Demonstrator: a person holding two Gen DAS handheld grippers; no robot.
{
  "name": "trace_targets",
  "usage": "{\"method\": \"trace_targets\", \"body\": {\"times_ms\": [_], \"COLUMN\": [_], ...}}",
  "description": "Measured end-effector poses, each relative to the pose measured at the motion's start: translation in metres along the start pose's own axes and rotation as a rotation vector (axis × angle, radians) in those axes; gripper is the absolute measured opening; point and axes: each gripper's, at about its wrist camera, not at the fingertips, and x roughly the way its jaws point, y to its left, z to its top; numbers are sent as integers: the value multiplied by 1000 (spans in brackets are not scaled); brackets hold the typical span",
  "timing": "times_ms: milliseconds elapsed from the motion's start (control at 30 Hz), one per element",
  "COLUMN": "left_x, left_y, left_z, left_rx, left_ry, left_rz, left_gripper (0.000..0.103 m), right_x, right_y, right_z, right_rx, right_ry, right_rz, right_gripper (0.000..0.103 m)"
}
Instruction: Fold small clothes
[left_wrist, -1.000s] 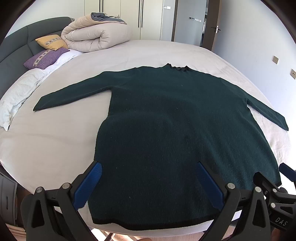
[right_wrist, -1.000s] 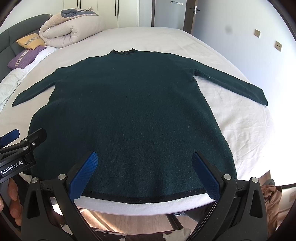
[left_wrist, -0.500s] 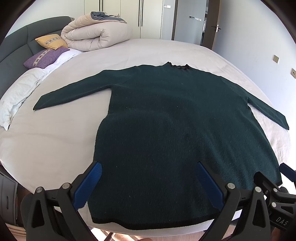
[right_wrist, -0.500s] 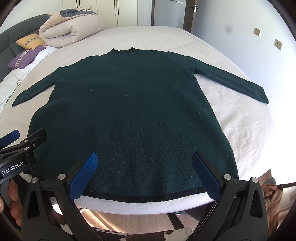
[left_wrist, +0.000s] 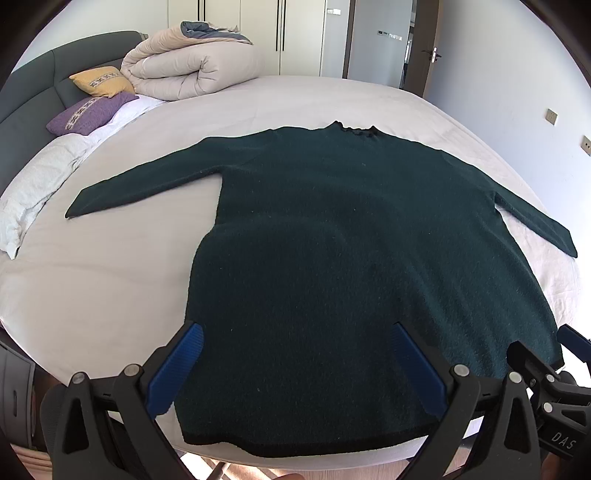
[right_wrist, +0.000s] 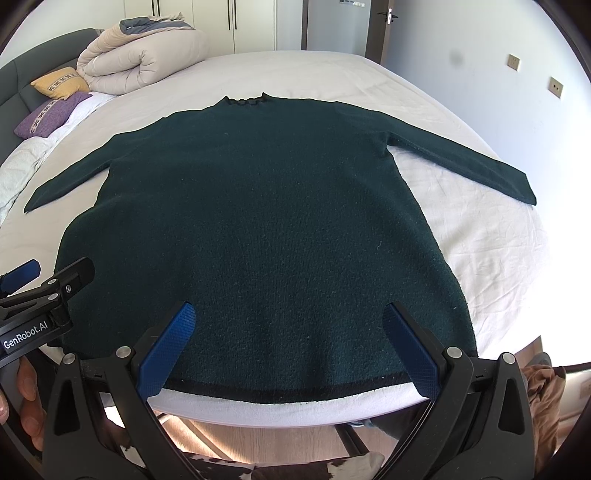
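1. Presently we note the dark green sweater (left_wrist: 354, 266) lying flat, front down or up we cannot tell, on the white bed sheet (left_wrist: 92, 280), sleeves spread to both sides, hem at the near bed edge.
2. Left sleeve (left_wrist: 147, 184): it lies well away from the body. Risk: if we lift it by the cuff alone, the knit may sag and fold crooked.
3. Left gripper (left_wrist: 295, 365): jaws spread wide, holding nothing, above the hem's left part. Risk: closing here could catch the sheet together with the knit.
4. Hem (right_wrist: 288, 387): close to the mattress edge. Risk: a pull toward us could drag the sweater off the bed.
5. Right gripper (right_wrist: 288, 347): likewise wide apart and empty, over the hem. Risk: uneven lifting between the two sides would skew the fold.
6. Right sleeve (right_wrist: 461, 162): wrinkled sheet beneath it may bunch when the sleeve is moved.
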Motion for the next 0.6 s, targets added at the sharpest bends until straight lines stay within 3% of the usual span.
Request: {"method": "trace_targets", "body": {"times_ms": [600], "left_x": [2], "left_y": [6], "left_z": [-1], "left_rx": [-11], "left_ry": [22], "left_rz": [-7], "left_gripper": [103], "right_x": [3], "right_y": [3], "right_z": [-4], "right_rx": [-4], "right_ry": [8], "right_rz": [-4], "right_gripper": [103]}}
